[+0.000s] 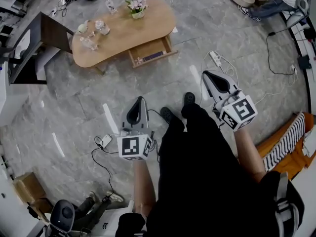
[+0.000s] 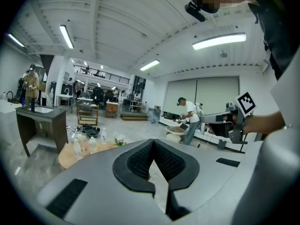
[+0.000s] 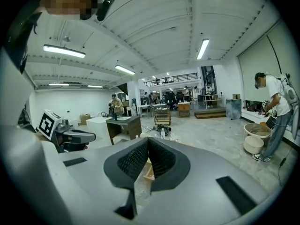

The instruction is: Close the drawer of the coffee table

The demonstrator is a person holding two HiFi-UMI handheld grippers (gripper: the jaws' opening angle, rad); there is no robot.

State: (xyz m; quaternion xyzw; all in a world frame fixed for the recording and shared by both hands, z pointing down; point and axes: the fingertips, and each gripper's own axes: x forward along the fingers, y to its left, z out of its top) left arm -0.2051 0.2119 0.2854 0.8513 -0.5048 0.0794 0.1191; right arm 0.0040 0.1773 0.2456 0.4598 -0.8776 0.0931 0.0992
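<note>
The wooden coffee table (image 1: 126, 31) stands on the floor ahead of me, and its drawer (image 1: 151, 52) is pulled out toward me on the near side. Both grippers hang in the air well short of it, apart from table and drawer. My left gripper (image 1: 140, 99) is shut with nothing in it, its black pads meeting at the tip (image 2: 153, 142). My right gripper (image 1: 207, 74) is also shut and empty (image 3: 148, 139). A sliver of the drawer (image 3: 149, 170) shows between the right gripper's fingers. The left gripper view catches the table top (image 2: 77, 154) at the lower left.
Water bottles (image 1: 94, 33) and a small flower pot (image 1: 137, 8) sit on the table. A dark stand (image 1: 39, 43) is left of it. A power strip (image 1: 216, 59) and cables lie on the floor at right, a charger (image 1: 104, 141) at left. An orange sofa (image 1: 286, 147) is at my right.
</note>
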